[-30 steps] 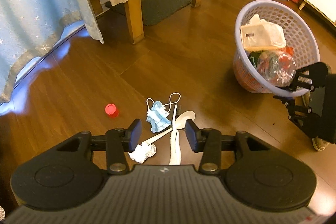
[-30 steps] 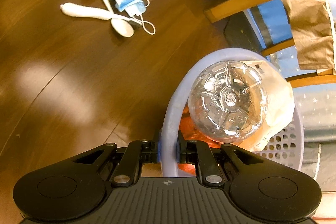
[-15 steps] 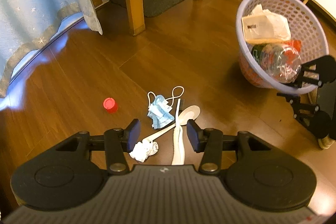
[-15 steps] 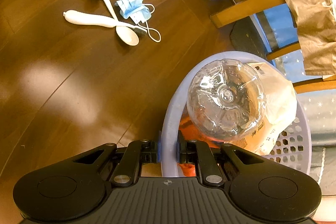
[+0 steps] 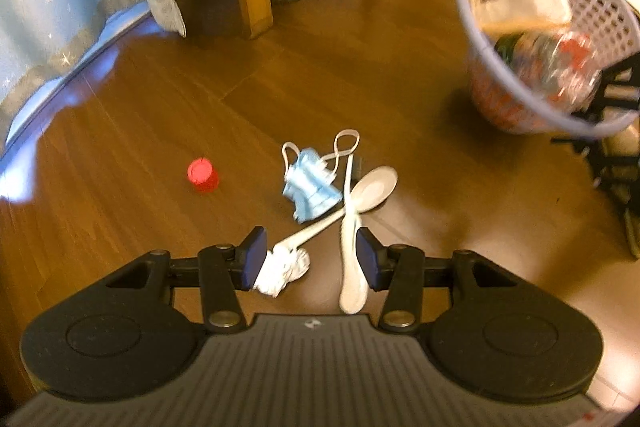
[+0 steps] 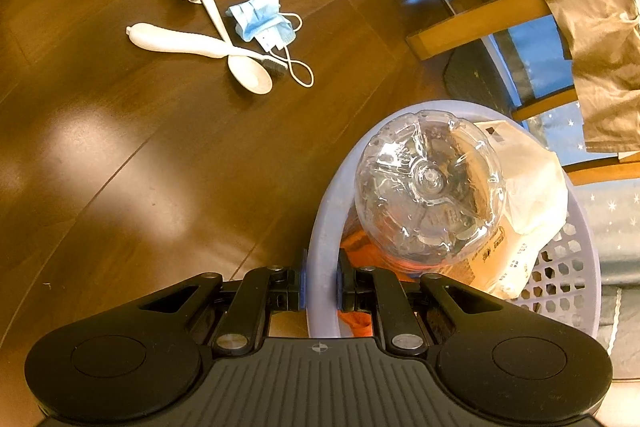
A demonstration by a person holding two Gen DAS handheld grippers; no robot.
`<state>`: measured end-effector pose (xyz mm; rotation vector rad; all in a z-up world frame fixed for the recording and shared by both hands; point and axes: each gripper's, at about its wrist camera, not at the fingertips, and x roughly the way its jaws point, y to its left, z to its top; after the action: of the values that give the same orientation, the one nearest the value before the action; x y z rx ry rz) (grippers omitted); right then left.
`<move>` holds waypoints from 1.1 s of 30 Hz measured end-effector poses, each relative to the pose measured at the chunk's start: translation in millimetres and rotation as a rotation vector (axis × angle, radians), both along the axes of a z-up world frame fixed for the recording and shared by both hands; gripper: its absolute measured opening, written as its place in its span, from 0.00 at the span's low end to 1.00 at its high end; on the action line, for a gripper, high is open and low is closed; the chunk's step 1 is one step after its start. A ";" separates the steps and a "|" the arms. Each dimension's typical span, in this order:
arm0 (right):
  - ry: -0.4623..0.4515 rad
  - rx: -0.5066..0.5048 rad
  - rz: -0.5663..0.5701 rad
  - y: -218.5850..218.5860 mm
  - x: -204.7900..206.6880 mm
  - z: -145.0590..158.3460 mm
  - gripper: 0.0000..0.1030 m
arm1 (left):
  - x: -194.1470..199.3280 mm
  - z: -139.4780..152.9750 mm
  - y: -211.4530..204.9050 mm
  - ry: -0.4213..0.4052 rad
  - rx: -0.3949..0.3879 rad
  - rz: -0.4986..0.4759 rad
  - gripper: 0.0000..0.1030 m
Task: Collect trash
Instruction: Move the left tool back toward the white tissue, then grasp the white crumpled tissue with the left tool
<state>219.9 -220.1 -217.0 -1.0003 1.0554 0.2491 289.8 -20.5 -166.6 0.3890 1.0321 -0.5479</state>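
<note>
Between the spread fingers of the left gripper (image 5: 309, 254), a crumpled white tissue (image 5: 282, 267) is lying just inside the left pad, and the thick white handle of a brush (image 5: 349, 259) is running along the inside of the right pad; this claw is standing released, gripping nothing. Just ahead of its fingertips a white plastic spoon (image 5: 372, 189) is crossing the brush, its handle end reaching back to the tissue. Touching the spoon on the left, a crumpled blue face mask (image 5: 310, 189) is lying with its white ear loops trailing forward. Farther ahead and to the left, apart from the pile, a red bottle cap (image 5: 203, 175) is sitting on the wooden floor (image 5: 120, 131).

Ahead and far to the right of the left gripper, a lavender plastic basket (image 5: 600, 3) is appearing blurred and tilted. The right gripper (image 6: 320, 285) is clenching the basket's near rim, one pad on each side of the wall. Directly beyond those fingertips, inside the basket, a clear plastic bottle (image 6: 428, 187) is showing its base toward the camera, leaning against a white paper packet (image 6: 532, 187). Something orange is also lying inside, below the bottle. Well ahead and to the left of the right gripper, the tissue, brush, spoon, mask and cap are lying on the floor.
</note>
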 end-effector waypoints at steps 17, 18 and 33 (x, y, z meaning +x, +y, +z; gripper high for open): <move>-0.016 0.015 -0.020 0.7 5.6 1.9 0.09 | 15.9 -87.5 11.9 -0.007 0.070 0.004 0.50; -0.016 0.016 -0.020 0.9 6.2 1.9 0.09 | 14.5 -89.9 8.9 -0.014 0.078 -0.016 0.51; -0.017 0.022 -0.027 2.0 9.4 2.6 0.09 | 16.8 -120.8 -1.2 -0.073 0.207 -0.109 0.47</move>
<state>229.3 -218.1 -214.5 -0.9662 1.0483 0.2297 306.6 -21.7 -287.5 0.6473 1.0038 -0.5216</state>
